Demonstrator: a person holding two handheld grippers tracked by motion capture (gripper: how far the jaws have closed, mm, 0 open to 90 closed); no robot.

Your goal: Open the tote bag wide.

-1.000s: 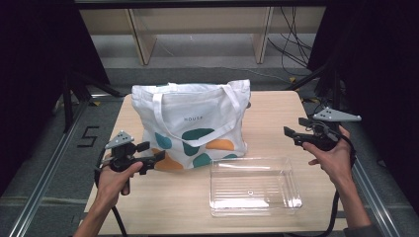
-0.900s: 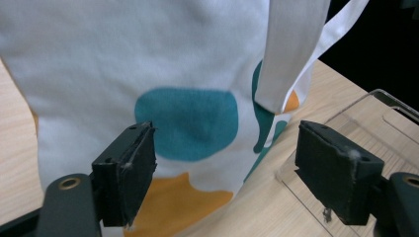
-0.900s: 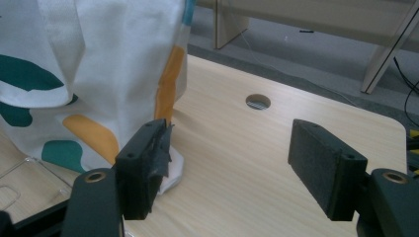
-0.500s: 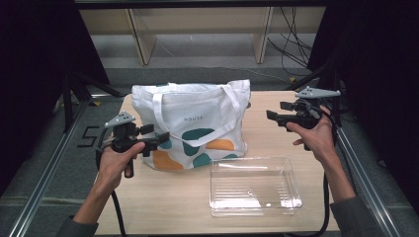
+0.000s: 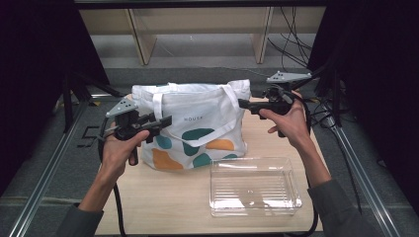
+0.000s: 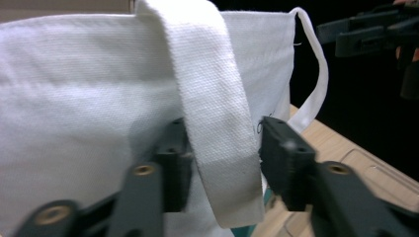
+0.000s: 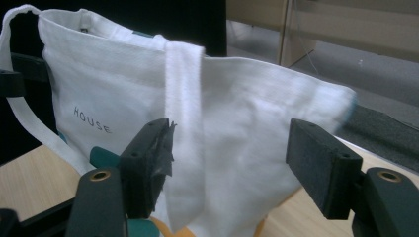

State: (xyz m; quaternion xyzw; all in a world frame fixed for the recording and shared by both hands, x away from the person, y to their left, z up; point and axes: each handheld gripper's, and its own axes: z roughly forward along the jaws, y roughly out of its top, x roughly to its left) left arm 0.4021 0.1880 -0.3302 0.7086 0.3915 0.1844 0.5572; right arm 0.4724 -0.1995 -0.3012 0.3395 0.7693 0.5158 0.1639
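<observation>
Your left gripper (image 6: pixel 222 148) has its jaws apart on either side of the bag's white strap (image 6: pixel 212 98) — not pinching it. Your right gripper (image 7: pixel 230 163) is wide open too, up at the other end of the tote bag (image 5: pixel 192 123), which stands mid-table just behind the clear plastic tray (image 5: pixel 254 187).

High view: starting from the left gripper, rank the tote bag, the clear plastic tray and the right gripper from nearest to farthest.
From the left gripper:
1. Tote bag, right at the gripper tips, on its left edge.
2. Right gripper, across the bag at its upper right corner.
3. Clear plastic tray, front right of the table.
</observation>
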